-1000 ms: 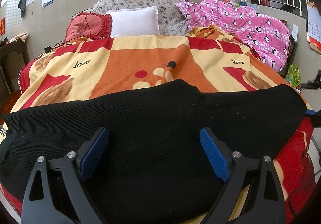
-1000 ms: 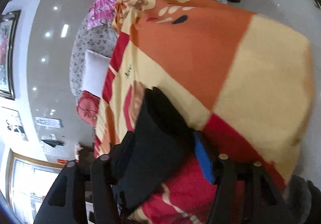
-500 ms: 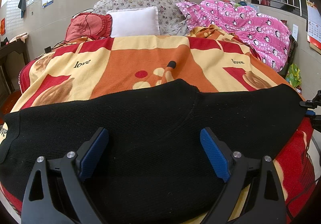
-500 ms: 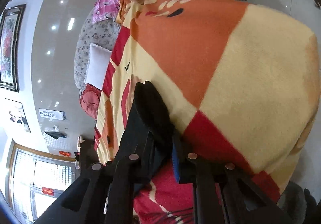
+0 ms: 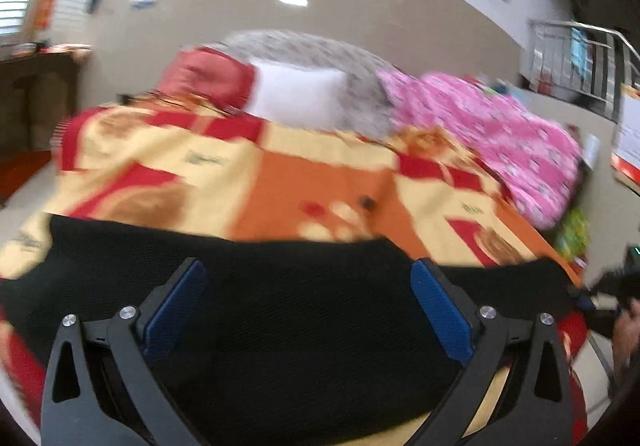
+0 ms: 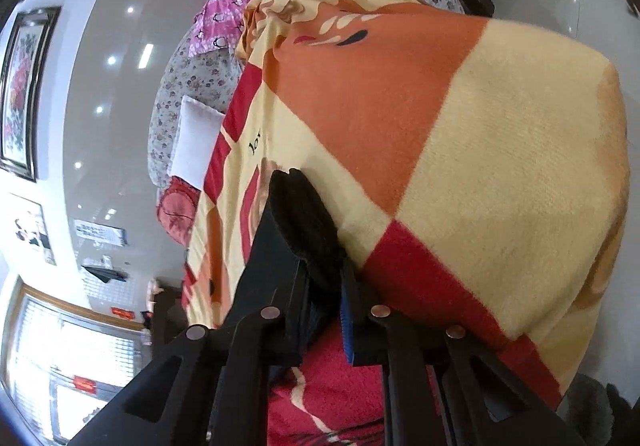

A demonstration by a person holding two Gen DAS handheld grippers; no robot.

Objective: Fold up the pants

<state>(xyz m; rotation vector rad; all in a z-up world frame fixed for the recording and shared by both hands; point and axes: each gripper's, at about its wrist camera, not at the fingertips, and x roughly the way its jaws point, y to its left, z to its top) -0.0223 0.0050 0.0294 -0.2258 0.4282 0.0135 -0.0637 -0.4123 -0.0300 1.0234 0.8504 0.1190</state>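
Pants: black pants (image 5: 304,310) lie spread across the near edge of the bed, on top of the blanket, running from the left side of the left wrist view to the right side; in the right wrist view only a bunched black end (image 6: 304,214) shows.
Left gripper: the left gripper (image 5: 306,310) hangs over the middle of the pants with its blue-padded fingers (image 5: 440,310) spread wide; its jaws have just been opening further, and nothing is pinched between them. The view is blurred, so whether the tips touch the cloth cannot be told.
Right gripper: the right gripper (image 6: 326,286) sits at the right end of the pants; its jaws have just been closing and its fingers now pinch the bunched black cloth between them. It also appears small at the right edge of the left wrist view, beside the end of the pants.
Bed: covered by an orange, yellow and red blanket (image 5: 320,186) with the word "love" printed on it.
Head of bed: a white pillow (image 5: 296,96) sits beside a red cushion (image 5: 208,76), against a flowered grey headboard cover (image 5: 320,50).
Right of pillow: a pink patterned quilt (image 5: 500,134) is heaped along that side of the bed.
Person: a hand (image 5: 626,330), probably the one holding the right gripper, shows at the right edge.
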